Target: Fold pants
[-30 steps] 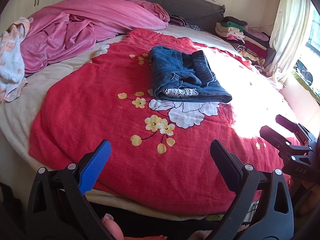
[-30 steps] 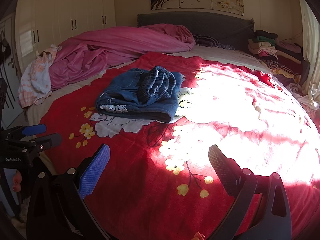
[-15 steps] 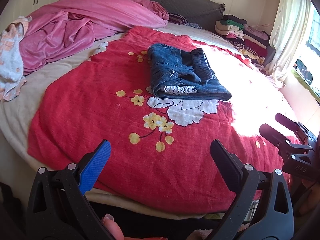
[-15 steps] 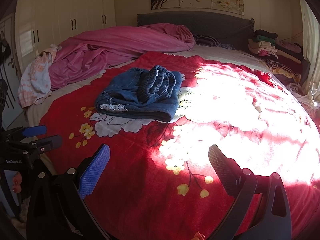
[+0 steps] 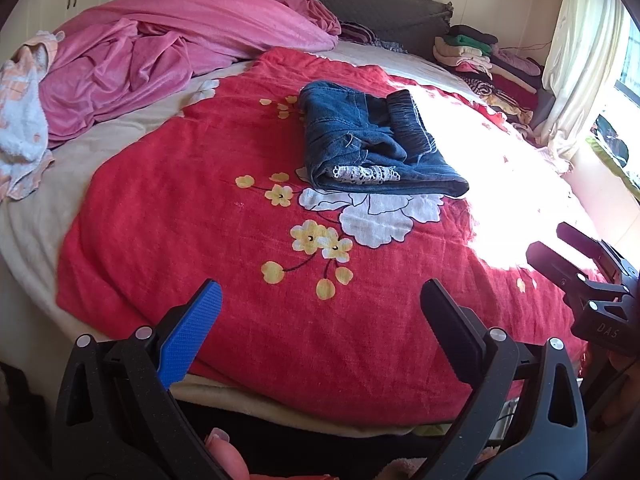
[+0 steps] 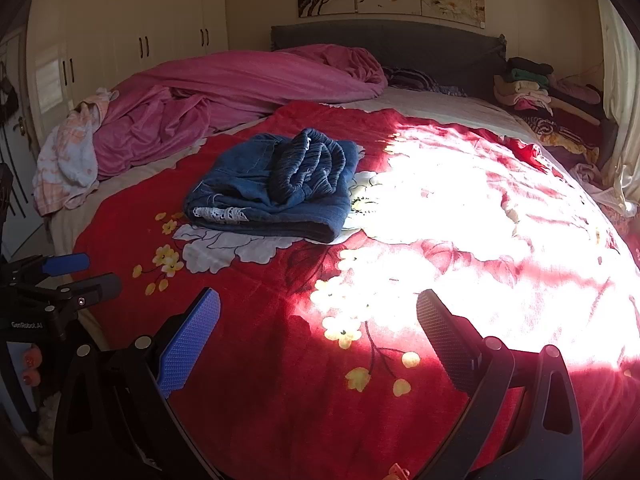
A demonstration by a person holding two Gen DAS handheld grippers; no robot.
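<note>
Left gripper (image 5: 320, 312) and right gripper (image 6: 318, 320): both wide open, empty. Pants (image 5: 372, 148) folded, well ahead of mine. Risk: my snagging loose waistband unrolls stack.

"DAS" on right gripper (image 5: 560, 254), "GenRobot.AI" on left gripper (image 6: 80, 276)

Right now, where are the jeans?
Folded jeans lie on the red floral blanket, above its white flower, ahead of both open grippers, touching neither.
</note>
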